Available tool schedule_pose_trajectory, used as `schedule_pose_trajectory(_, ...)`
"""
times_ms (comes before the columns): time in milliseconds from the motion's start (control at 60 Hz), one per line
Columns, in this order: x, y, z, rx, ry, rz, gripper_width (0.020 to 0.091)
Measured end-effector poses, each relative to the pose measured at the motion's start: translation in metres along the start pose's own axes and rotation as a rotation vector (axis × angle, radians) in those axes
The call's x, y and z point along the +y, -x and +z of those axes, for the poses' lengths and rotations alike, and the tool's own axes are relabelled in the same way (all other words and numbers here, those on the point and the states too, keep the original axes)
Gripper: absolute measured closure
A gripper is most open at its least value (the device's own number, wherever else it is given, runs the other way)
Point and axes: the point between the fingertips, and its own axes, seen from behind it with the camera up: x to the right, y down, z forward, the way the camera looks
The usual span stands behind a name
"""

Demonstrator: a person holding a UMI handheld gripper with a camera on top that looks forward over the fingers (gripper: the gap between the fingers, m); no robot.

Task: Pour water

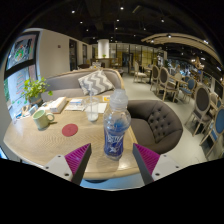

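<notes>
While the mug [41, 118] and red coaster [69, 129] sit left on the round table [30, 140], the water bottle [116, 130] stands between the gripper [110, 158]'s spread fingers, ungrasped; squeeze off-centre and it'll probably tip over.

Gripper [110, 160]: one, two-fingered, hand-held, seen from behind along its fingers. Fingers: spread wide, level with one another, tips angled slightly inward. Pads [75, 157]: magenta, one on each inner face, both fully exposed, with a clear gap between them. Holder's hand: not visible.
</notes>
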Motion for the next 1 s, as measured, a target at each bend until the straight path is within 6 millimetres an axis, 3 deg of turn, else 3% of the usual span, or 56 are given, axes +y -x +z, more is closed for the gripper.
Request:
schedule_pose_trajectory(217,-0.021,-0.010,0.074,-0.030,-0.070,-0.020,0.0279)
schedule_pose_trajectory(300,-0.020,-0.004,0.090,-0.041,-0.076,0.009,0.0413)
schedule_pose_trajectory(367,-0.020,-0.007,0.104,-0.027,-0.079,0.021,0.0567)
schedule_pose_trajectory(600,-0.025,-0.008,0.103,-0.003,-0.106,0.040,0.0714)
schedule_pose_trajectory(717,-0.026,-0.001,0.104,0.002,-0.105,0.021,0.0749)
schedule_pose_trajectory(900,-0.039,0.008,0.102,0.061,-0.111,-0.043,0.0749)
schedule_pose_trajectory(1000,-0.065,0.015,0.098,0.123,-0.133,-0.112,0.0750)
